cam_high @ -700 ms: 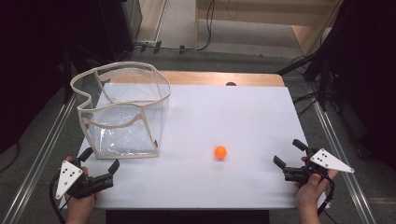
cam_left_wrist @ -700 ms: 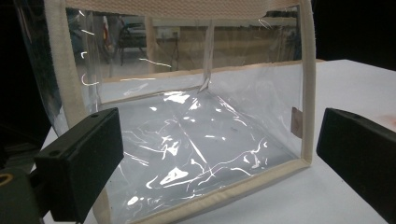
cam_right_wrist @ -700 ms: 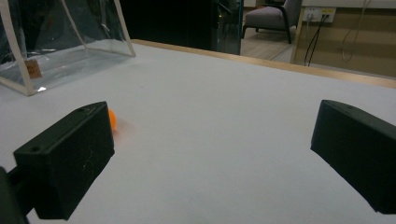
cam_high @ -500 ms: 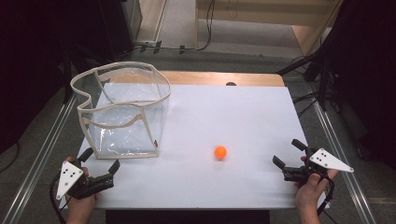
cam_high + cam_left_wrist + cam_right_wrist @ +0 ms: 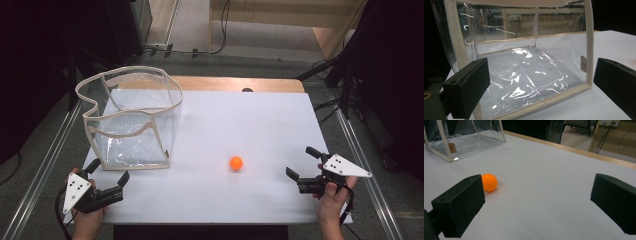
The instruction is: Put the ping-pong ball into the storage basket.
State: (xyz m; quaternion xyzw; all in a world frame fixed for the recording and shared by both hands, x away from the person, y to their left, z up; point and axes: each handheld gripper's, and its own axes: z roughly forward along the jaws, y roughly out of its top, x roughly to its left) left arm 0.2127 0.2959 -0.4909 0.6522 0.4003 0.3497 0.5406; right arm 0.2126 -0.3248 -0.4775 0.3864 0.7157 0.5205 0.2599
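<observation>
Nothing has shifted in the last moment — the orange ball (image 5: 236,163) lies just right of the clear bag (image 5: 131,125), untouched. Right gripper (image 5: 306,169) and left gripper (image 5: 108,170) both gape empty — the pickup hasn't begun.

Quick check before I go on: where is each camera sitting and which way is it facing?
High view: above the table's near side, looking forward and down; both hands, left tool, right tool.
Left gripper view: on the left tool, facing the clear bag; own open jaws.
Right gripper view: on the right tool, facing the orange ball; own open jaws.
Shared: bag, white table.
</observation>
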